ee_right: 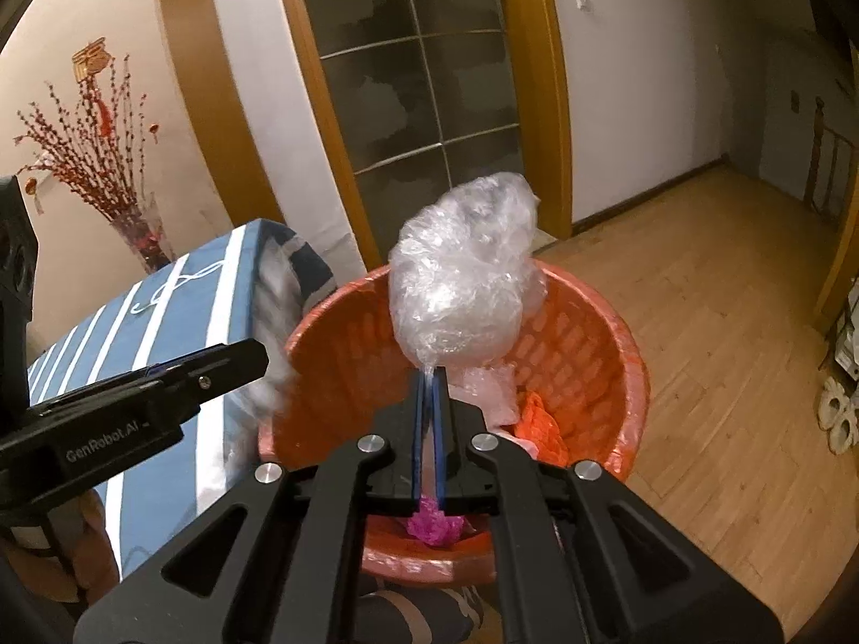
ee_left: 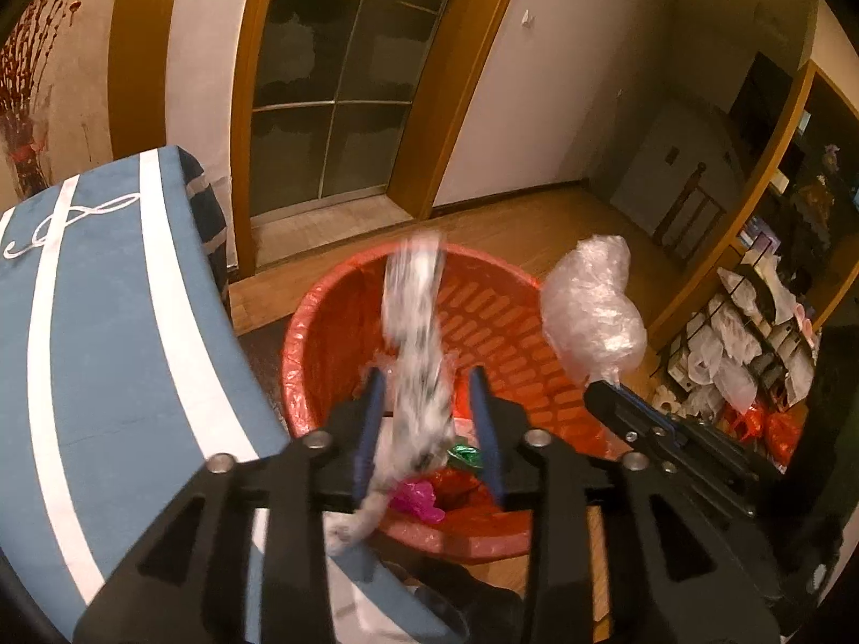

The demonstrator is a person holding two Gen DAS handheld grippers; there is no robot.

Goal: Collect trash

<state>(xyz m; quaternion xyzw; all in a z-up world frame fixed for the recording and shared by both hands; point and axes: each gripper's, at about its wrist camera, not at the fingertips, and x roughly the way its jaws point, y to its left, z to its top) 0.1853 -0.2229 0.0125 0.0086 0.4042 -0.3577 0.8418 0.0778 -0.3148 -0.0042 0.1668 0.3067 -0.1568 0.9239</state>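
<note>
A red slotted trash basket [ee_left: 499, 333] [ee_right: 590, 354] lined with a red bag stands on the floor beside the table. My left gripper [ee_left: 429, 381] is open over it; a blurred white plastic wrap [ee_left: 416, 333] hangs between its jaws, apparently falling. My right gripper [ee_right: 431, 373] is shut on a crumpled clear plastic bag [ee_right: 461, 284], held above the basket; the bag also shows in the left wrist view [ee_left: 590, 306]. Pink [ee_right: 435, 526], green [ee_left: 464, 453] and orange [ee_right: 539, 424] trash lies in the basket.
A table with a blue, white-striped cloth [ee_left: 107, 322] [ee_right: 161, 322] stands left of the basket. A glass-panel door [ee_right: 419, 96] is behind. Wooden floor [ee_right: 698, 295] stretches right. A shelf with bags and clutter [ee_left: 751, 333] stands at far right. A vase of red branches [ee_right: 107, 161] stands beyond the table.
</note>
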